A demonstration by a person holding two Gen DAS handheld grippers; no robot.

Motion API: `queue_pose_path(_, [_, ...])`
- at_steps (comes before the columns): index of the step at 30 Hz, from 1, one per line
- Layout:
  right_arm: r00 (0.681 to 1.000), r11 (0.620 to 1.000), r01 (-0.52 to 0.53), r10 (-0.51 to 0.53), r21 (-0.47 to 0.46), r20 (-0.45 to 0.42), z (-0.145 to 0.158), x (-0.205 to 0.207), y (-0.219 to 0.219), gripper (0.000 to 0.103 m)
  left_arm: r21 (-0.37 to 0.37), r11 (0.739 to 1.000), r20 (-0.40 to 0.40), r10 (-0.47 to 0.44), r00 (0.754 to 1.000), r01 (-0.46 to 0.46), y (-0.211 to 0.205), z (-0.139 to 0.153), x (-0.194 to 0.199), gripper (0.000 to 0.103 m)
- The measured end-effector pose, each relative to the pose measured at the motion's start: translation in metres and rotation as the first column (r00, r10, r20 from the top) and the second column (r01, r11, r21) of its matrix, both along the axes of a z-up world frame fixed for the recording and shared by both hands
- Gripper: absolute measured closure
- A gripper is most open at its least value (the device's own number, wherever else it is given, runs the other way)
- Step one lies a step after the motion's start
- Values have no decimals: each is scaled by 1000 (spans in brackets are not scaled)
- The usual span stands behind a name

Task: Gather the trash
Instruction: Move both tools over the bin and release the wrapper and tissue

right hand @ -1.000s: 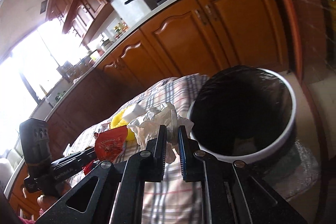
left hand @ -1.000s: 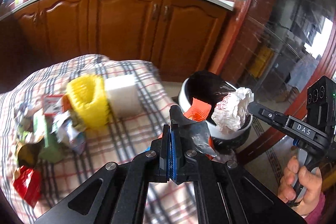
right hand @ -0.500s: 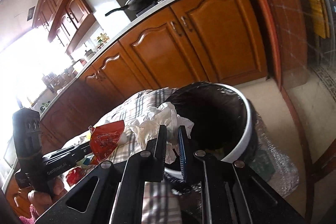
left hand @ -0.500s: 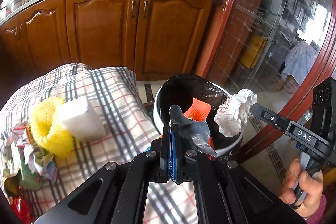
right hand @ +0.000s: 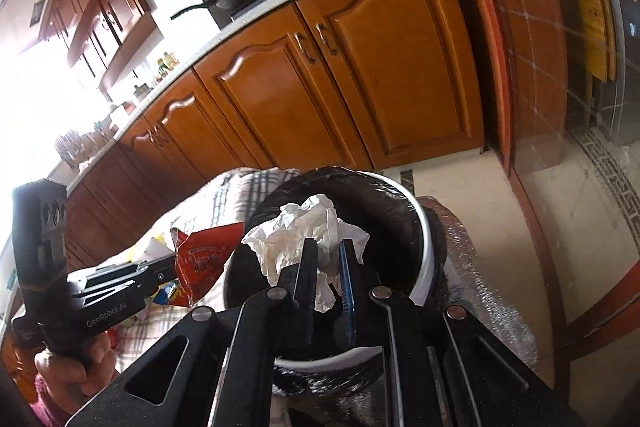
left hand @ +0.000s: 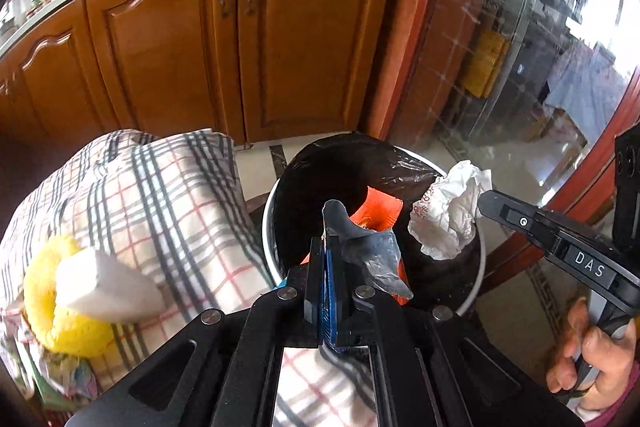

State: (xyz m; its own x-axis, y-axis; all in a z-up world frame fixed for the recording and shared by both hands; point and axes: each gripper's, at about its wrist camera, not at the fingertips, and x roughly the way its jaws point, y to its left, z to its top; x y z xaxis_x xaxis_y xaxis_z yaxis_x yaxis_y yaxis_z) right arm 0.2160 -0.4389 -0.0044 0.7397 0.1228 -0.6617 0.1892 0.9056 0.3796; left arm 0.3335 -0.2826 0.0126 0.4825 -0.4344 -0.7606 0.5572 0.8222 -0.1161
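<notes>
Left wrist view is showing the left tool (left hand: 326, 247) clenched on an orange snack wrapper (left hand: 378, 209) with a grey crumpled piece, hanging over the bin (left hand: 478, 267) lined with a black bag, while the right tool (left hand: 486, 201) is gripping a crumpled white paper (left hand: 450, 215) above the far side of the same opening. Beside the bin, a checked cloth (left hand: 160, 195) is covering the surface, and a yellow sponge (left hand: 48, 307), a white block (left hand: 104, 287) and more wrappers are lying on it.
</notes>
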Motion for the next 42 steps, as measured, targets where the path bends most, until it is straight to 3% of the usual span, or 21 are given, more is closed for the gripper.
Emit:
queue_pose_path(6, [999, 1000, -9, 8, -15, -47, -9, 15, -5, 90, 47, 999, -23, -7, 1000, 8, -25, -12, 16, 103])
queue_pose_path(9, [998, 1000, -13, 12, -8, -65, -15, 21, -7, 87, 56, 998, -53, -5, 999, 8, -33, -19, 22, 97])
queue_pose_path(10, [997, 1000, -14, 13, -4, -71, -16, 22, -7, 85, 55, 998, -60, -3, 998, 6, -32, -21, 25, 91])
queue_pose_path(11, [997, 1000, -13, 13, 1, -74, -17, 21, -8, 80, 53, 999, -64, 1, 998, 3, -32, -22, 26, 81])
queue_pose_path(14, [998, 1000, 0, 1, 16, -67, -18, 19, -12, 62, 33, 999, -63, 8, 998, -6, -26, -23, 27, 72])
queue_pose_path(18, [999, 999, 15, -14, 31, -46, -14, 13, -15, 55, -15, 1000, -77, 24, 997, -26, -10, -24, 23, 63])
queue_pose_path(20, [999, 999, 23, -22, 46, -26, -12, 7, -15, 51, -38, 999, -74, 35, 997, -38, 2, -25, 17, 53])
queue_pose_path(24, [999, 997, 42, -43, 71, 10, -8, -2, -12, 30, -89, 994, -72, 53, 996, -59, 20, -26, 5, 51])
queue_pose_path(33, [994, 991, 73, -82, 113, 69, 3, -26, -3, 29, -149, 986, -58, 67, 996, -74, 47, -19, -22, 51])
queue_pose_path(42, [995, 991, 13, -25, 130, 95, 10, -34, 30, 28, -180, 972, 7, 155, 988, -151, 108, -12, -76, 50])
